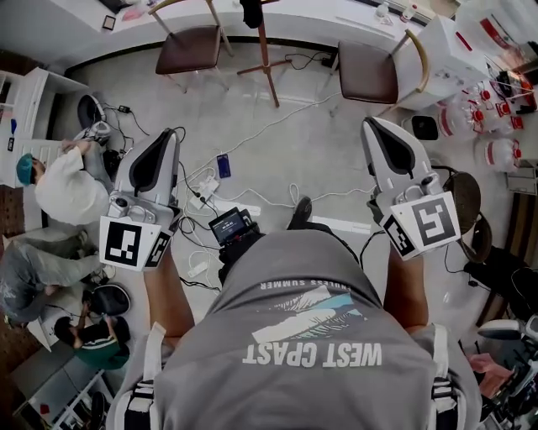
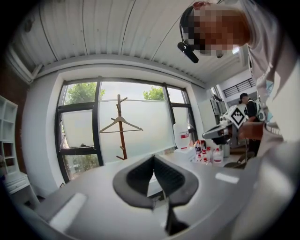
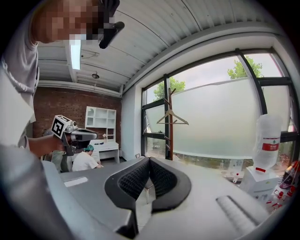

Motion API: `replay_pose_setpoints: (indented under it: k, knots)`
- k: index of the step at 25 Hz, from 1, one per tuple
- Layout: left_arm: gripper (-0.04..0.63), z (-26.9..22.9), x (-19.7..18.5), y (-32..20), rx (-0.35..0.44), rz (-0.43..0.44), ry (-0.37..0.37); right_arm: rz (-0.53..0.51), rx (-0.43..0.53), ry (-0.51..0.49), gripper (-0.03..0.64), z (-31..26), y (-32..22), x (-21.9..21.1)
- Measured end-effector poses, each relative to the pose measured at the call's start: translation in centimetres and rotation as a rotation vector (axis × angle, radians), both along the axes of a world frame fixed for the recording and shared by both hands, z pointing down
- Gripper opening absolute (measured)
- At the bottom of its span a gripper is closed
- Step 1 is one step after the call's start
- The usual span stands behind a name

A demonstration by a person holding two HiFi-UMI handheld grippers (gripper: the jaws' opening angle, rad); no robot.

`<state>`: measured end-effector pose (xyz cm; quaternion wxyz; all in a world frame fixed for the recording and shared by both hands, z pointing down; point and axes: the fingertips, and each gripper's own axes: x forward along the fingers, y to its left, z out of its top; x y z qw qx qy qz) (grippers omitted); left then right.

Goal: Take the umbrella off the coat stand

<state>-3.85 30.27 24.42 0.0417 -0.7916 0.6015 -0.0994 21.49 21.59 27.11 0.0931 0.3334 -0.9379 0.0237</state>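
The wooden coat stand (image 1: pixel 263 50) rises at the far middle of the head view, between two chairs. Something dark (image 1: pixel 250 10) hangs at its top; I cannot tell whether it is the umbrella. In the left gripper view the coat stand (image 2: pixel 121 126) is far off before the window and carries a clothes hanger (image 2: pixel 121 123). The right gripper view shows the same coat stand (image 3: pixel 170 125) with the hanger, and no umbrella shows there. My left gripper (image 1: pixel 172 134) (image 2: pixel 153 157) and right gripper (image 1: pixel 370 124) (image 3: pixel 148 159) are held out level, both shut and empty, well short of the stand.
Two brown chairs (image 1: pixel 189 49) (image 1: pixel 370 71) flank the stand. Cables and a power strip (image 1: pixel 206 189) lie on the floor ahead. People sit low at the left (image 1: pixel 63 189). A white table with bottles (image 1: pixel 496 92) stands at the right.
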Motion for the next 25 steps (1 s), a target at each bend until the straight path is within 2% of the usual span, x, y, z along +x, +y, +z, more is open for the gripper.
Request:
replay_pose_setpoints:
  k: [6,11,16,20,25]
  knots:
    - [0.002,-0.1,1.2,0.0,0.007,-0.044,-0.030,-0.033,0.005,-0.025,0.003,1.0,-0.9,1.4]
    - [0.002,-0.2,1.6,-3.3,-0.029,-0.038,-0.050,-0.031,-0.038,-0.036,0.003,2.1,-4.4,1.4]
    - [0.002,1.2,-0.3,-7.0,-0.043,-0.003,-0.039,-0.013,-0.058,-0.012,0.003,3.2,-6.6,-0.4]
    - [0.002,2.0,-2.6,-11.2,-0.043,0.053,-0.009,0.048,-0.058,0.018,0.002,3.2,-9.1,-1.9]
    - [0.002,0.2,-5.6,-17.6,0.034,0.121,0.013,0.104,-0.029,0.043,0.002,1.7,-13.2,-5.0]
